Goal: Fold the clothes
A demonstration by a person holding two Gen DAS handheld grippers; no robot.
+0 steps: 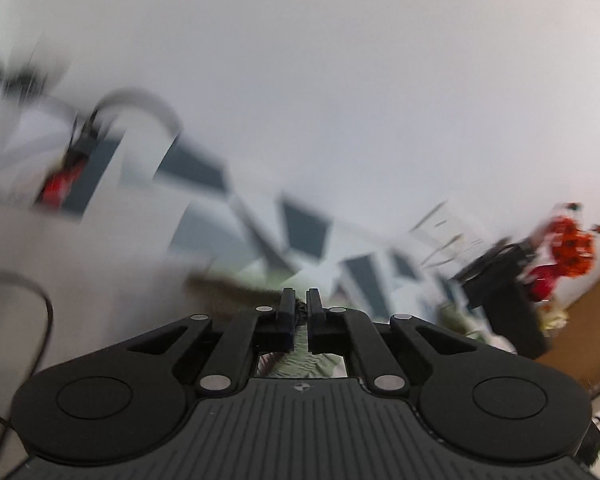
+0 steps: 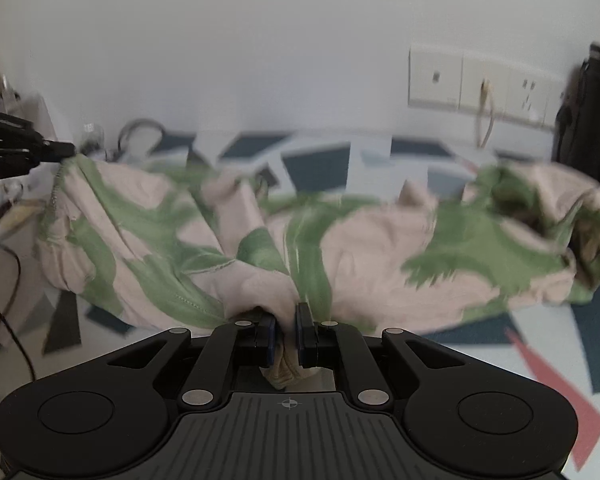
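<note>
A pale pink garment with green leaf print (image 2: 340, 240) lies crumpled across a cloth patterned in blue, white and red (image 2: 540, 360). My right gripper (image 2: 286, 320) is shut on a bunched fold of it at the near edge. In the right wrist view my left gripper (image 2: 66, 150) shows at far left, its tips pinching the garment's far left corner and holding it raised. In the blurred left wrist view my left gripper (image 1: 300, 300) is shut, with a strip of the green and pink garment (image 1: 300, 344) caught between its fingers.
A white wall with a row of sockets (image 2: 480, 84) and a plugged cable stands behind. A dark bag (image 2: 588, 112) is at far right. Black cables (image 2: 4, 292) hang at left. Red flowers (image 1: 568, 244) and a black object (image 1: 504, 292) appear at right in the left wrist view.
</note>
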